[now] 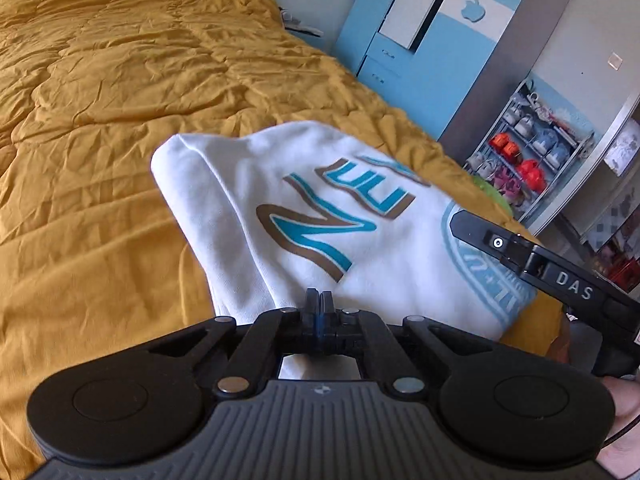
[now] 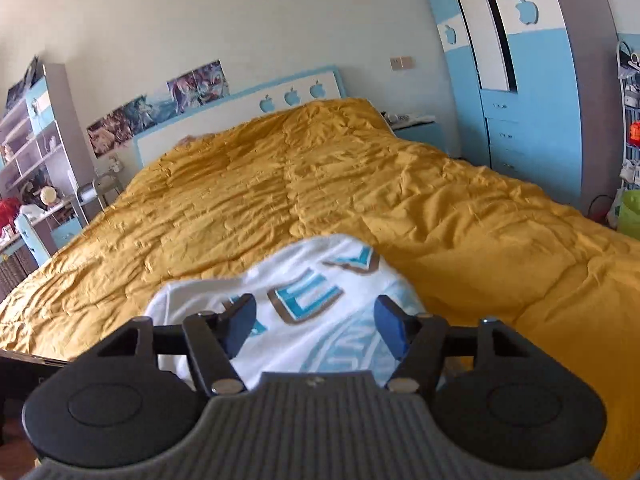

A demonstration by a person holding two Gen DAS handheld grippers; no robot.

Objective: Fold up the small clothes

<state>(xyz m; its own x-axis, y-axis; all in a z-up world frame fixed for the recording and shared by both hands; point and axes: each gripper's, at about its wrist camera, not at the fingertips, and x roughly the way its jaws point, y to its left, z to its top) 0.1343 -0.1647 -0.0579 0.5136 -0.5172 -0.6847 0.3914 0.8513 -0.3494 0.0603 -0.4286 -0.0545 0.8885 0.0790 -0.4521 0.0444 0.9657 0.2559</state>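
A small white shirt (image 1: 256, 216) with blue and brown letters lies folded on the mustard-yellow quilt (image 1: 100, 100) of a bed. My left gripper (image 1: 319, 300) is shut, its jaws pinched on the shirt's near edge. In the left wrist view the right gripper (image 1: 520, 248) reaches in over the shirt's right side. In the right wrist view my right gripper (image 2: 316, 312) is open and empty, its blue pads (image 2: 390, 320) spread just above the shirt (image 2: 304, 300).
The yellow quilt (image 2: 320, 184) covers the whole bed. A blue and white wardrobe (image 2: 520, 80) stands to the right, with a shoe rack (image 1: 528, 148) beside it. Shelves (image 2: 36, 144) stand at the far left. A green bin (image 2: 628, 208) sits by the bed's right side.
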